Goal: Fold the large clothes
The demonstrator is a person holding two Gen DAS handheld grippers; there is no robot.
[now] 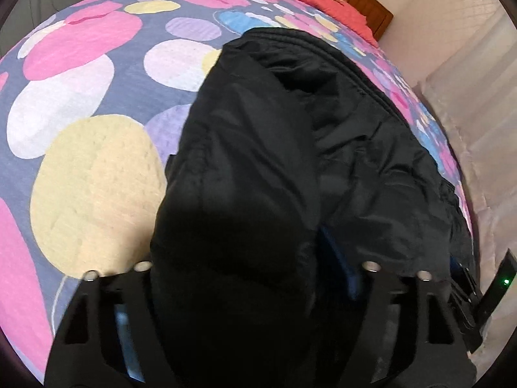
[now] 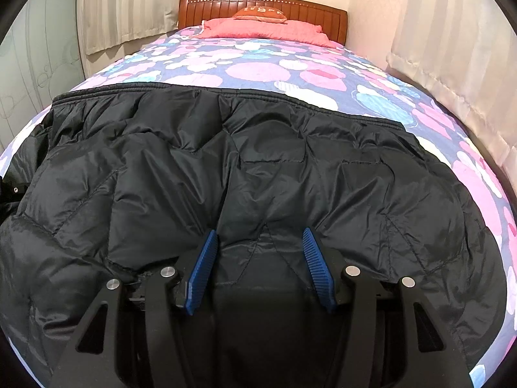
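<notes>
A black puffy jacket (image 2: pixel 258 161) lies spread across the bed, its ribbed hem toward the headboard. In the right wrist view my right gripper (image 2: pixel 261 242) has its blue ribbed pads (image 2: pixel 205 258) pressed into a thick puffed fold near the jacket's near edge, and creases run out from both pads. In the left wrist view a bulky fold of the same black jacket (image 1: pixel 245 161) rises from between the fingers of my left gripper (image 1: pixel 255 258) and fills the gap. It hides the left pad; only a sliver of the right blue pad (image 1: pixel 339 258) shows against the cloth.
The bed's cover (image 1: pixel 97 177) has a pattern of big pink, yellow and white circles. A red pillow (image 2: pixel 258 30) and a wooden headboard (image 2: pixel 261 6) are at the far end. Pale curtains (image 2: pixel 452 64) hang along the right side. A black device with a green light (image 1: pixel 504 281) sits at the right edge.
</notes>
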